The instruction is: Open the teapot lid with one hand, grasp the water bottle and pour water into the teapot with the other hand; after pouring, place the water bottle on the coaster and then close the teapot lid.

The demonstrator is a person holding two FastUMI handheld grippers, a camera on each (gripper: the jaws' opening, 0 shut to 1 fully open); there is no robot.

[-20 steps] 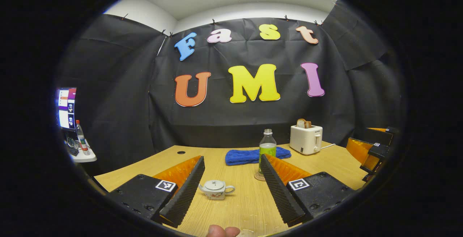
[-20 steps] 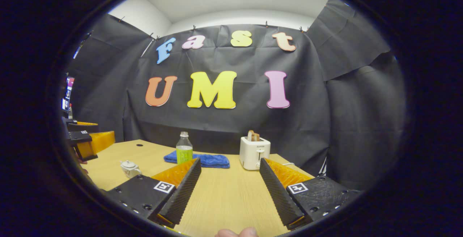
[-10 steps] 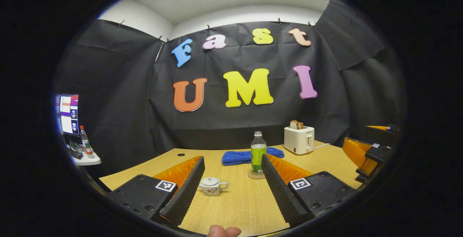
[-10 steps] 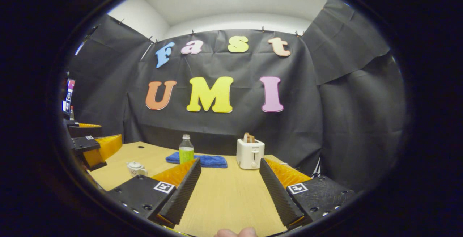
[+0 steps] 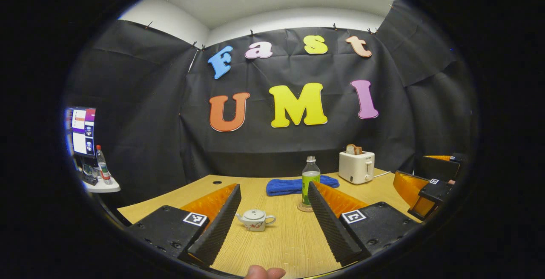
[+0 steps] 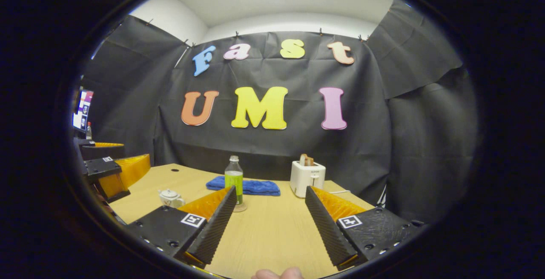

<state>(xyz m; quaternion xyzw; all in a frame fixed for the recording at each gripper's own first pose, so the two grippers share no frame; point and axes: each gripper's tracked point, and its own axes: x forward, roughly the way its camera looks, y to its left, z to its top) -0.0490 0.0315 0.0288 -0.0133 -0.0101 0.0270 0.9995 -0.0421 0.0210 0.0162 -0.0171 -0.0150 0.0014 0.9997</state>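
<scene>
1. Left gripper (image 5: 272,228), jaws wide, empty: a small white teapot (image 5: 256,220), lid on, sits between its fingers at 12 o'clock.
2. Beyond, at 1 o'clock, a green-labelled water bottle (image 5: 311,179) stands upright on a coaster (image 5: 305,208).
3. Right gripper (image 6: 270,225) gapes wide, empty; the bottle is at 11 o'clock.

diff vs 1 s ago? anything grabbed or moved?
Nothing grabbed or let go. Both grippers have drifted slightly: in the left gripper view the teapot looks a bit farther off than before; in the right gripper view the water bottle and toaster have slid rightward. Left gripper and right gripper stay open and empty. Teapot lid still on, bottle still on its coaster, blue towel unmoved.
</scene>
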